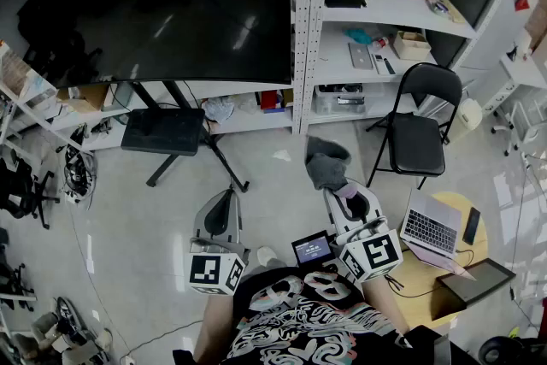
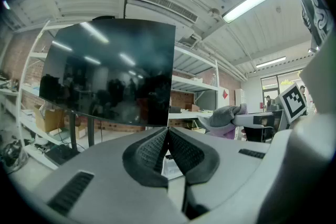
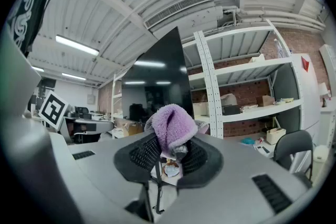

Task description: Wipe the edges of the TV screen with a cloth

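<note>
We hold both grippers low in front of the TV screen [image 1: 154, 4], well apart from its glass and touching none of its edges. Our left gripper [image 2: 168, 140] has its jaws brought together, the ribbed pads [image 2: 149, 152] meeting at the tips with nothing between them. It points toward the screen's lower right corner. Our right gripper [image 3: 167, 153] is clamped on the cloth [image 3: 173, 124], a fluffy lilac and grey cloth that bunches up above the pads and, in the head view, hangs forward as a grey lump. The cloth sits below and to the right of the screen's lower right corner, near the upright of the white shelving [image 1: 309, 30], which stands just beside the screen's right edge. The screen is dark and glossy and mirrors the ceiling lights. Under it stands its black stand [image 1: 167, 132]. A black folding chair [image 1: 419, 128] stands well to the right of the screen, beyond the shelving, and an open laptop [image 1: 432, 228] lies further right, below the chair.
</note>
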### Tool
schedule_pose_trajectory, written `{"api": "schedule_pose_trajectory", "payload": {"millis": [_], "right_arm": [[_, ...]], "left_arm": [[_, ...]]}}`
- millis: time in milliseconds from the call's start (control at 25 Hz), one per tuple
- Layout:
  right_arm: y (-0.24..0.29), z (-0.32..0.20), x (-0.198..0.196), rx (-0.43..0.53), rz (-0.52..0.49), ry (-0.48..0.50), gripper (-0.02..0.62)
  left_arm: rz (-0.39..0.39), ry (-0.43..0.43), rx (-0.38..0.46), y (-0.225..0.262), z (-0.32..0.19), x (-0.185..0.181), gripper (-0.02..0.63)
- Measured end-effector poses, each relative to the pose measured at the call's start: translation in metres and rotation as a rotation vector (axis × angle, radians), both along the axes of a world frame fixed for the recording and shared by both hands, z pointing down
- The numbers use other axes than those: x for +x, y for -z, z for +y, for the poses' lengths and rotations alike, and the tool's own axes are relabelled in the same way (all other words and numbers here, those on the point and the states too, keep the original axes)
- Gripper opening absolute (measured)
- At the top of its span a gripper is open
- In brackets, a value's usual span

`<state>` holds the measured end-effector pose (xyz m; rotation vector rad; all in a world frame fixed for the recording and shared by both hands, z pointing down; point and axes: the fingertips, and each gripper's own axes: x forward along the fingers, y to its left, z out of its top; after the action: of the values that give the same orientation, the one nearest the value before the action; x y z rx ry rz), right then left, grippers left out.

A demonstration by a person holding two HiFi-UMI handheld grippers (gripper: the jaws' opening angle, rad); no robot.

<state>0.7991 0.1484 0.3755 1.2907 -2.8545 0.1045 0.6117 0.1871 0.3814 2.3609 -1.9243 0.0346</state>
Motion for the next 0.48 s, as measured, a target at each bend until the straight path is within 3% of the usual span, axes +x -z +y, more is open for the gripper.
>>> {"api": "schedule_pose_trajectory", "payload": {"millis": [240,480], "right_arm": [[0.007,0.008,0.010,0.023,0.031,-0.019,0.109],[0.006,0.014,0.024,0.022,0.019,-0.024,0.109]], "left_arm": [[-0.012,0.055,-0.011,0.002,0.019,-0.004,0.017],[0.026,0.066,-0.026,-0.004,0.031,0.004,0.017]]}}
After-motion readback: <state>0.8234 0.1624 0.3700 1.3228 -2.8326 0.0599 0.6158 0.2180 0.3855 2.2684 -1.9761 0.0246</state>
